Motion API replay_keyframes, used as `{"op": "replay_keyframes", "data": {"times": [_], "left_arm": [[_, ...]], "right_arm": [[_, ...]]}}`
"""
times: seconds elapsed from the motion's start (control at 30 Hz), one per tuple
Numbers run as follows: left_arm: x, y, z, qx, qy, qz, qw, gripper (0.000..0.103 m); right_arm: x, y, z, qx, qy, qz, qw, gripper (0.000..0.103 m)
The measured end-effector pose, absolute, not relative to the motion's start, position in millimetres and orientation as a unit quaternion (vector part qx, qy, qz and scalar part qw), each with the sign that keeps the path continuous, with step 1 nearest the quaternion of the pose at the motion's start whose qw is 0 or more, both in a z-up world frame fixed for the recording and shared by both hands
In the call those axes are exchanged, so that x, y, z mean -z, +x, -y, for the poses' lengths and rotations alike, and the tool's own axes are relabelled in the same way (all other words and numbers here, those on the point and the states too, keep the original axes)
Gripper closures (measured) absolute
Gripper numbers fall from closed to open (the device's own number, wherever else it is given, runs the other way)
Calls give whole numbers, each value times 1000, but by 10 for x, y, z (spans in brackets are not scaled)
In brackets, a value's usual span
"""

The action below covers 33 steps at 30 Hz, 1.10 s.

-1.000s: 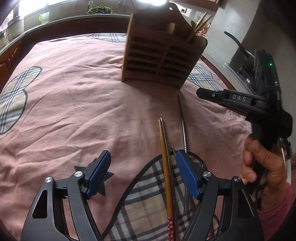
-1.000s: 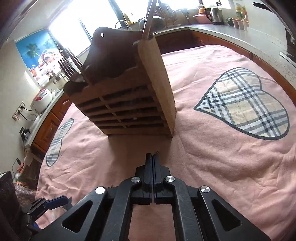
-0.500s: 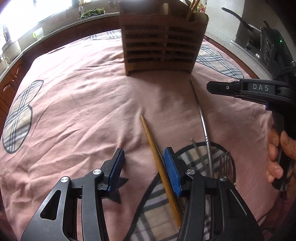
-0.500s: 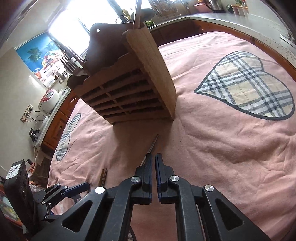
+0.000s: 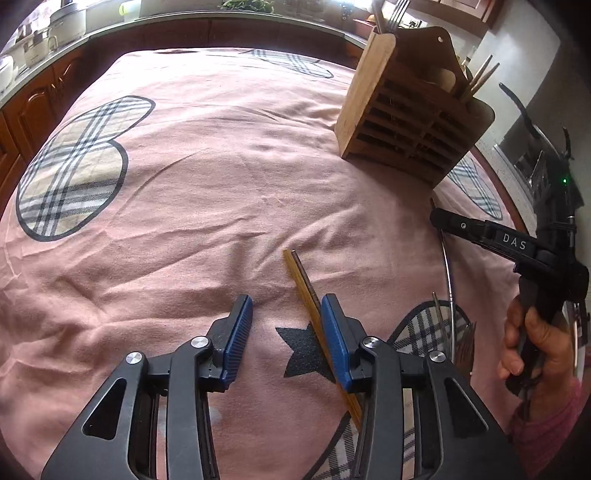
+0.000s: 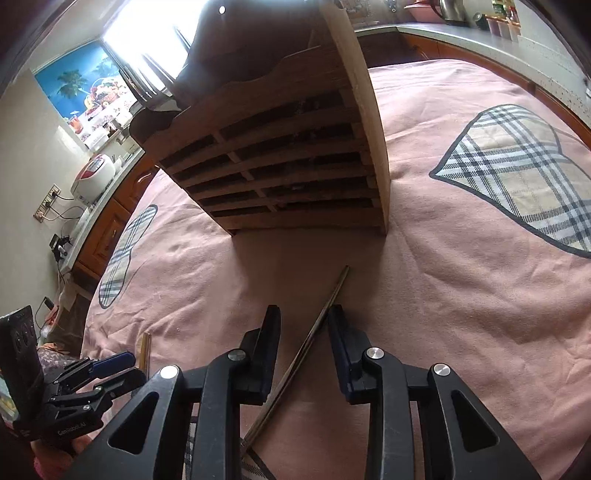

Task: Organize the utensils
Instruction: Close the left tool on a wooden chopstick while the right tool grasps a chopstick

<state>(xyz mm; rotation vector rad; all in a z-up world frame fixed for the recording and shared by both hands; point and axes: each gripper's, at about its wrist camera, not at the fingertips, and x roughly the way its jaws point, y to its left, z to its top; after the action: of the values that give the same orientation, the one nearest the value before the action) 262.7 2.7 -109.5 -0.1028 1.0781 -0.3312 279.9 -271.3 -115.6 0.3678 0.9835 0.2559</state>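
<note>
Pink cloth (image 5: 192,206): covers the whole table; its near edge is cut off under both grippers, and the far edge meets a dark counter rim.
Open room: the left half of the cloth is bare, from the plaid patch (image 5: 74,166) toward the left edge to the middle.
Wooden caddy (image 5: 413,122): stands upright toward the far right corner of the cloth; seen close from the right wrist (image 6: 288,158), its top is cut off by the picture edge.
Caddy contents: fork tines and metal handles rise from the far compartment (image 5: 388,18), wooden sticks (image 5: 480,77) from the right-hand one; the slatted front hides everything lower, so no count is possible.
Left gripper (image 5: 286,332): jaws closing, blue pads apart, nothing pinched; the chopsticks lie just beside the right pad.
Right gripper (image 6: 303,343): jaws opening, pads spread; a thin metal rod lies on the cloth between them, nearer the right pad; contact cannot be told.
Chopsticks (image 5: 303,284): one wooden, one darker, side by side mid-cloth, tips toward the caddy; lower ends hidden behind the gripper.
Metal rod (image 6: 321,321): tip well short of the caddy base; near end hidden under the gripper.
Forks near the hand (image 5: 467,347): partly hidden, hard to make out.
</note>
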Motion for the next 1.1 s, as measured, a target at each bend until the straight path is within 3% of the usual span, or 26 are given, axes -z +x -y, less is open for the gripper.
{"op": "replay_keyframes", "data": {"times": [0.13, 0.67, 0.9, 1.03, 1.1], "left_arm": [[1111, 2652, -41, 147, -55, -512, 844, 73], [1139, 2808, 390, 114, 53, -517, 846, 71], [1134, 2885, 371, 111, 39, -519, 847, 88], [1133, 2874, 458, 122, 53, -508, 851, 92], [1127, 2858, 427, 128, 48, -507, 851, 96]], "right_arm": [[1170, 2788, 2768, -125, 185, -470, 854, 76], [1169, 2826, 2717, -131, 173, -469, 856, 76], [1155, 2895, 2658, -130, 146, -474, 859, 77], [1139, 2968, 2556, -125, 113, -479, 861, 77], [1134, 2992, 2523, -115, 93, -483, 863, 92]]}}
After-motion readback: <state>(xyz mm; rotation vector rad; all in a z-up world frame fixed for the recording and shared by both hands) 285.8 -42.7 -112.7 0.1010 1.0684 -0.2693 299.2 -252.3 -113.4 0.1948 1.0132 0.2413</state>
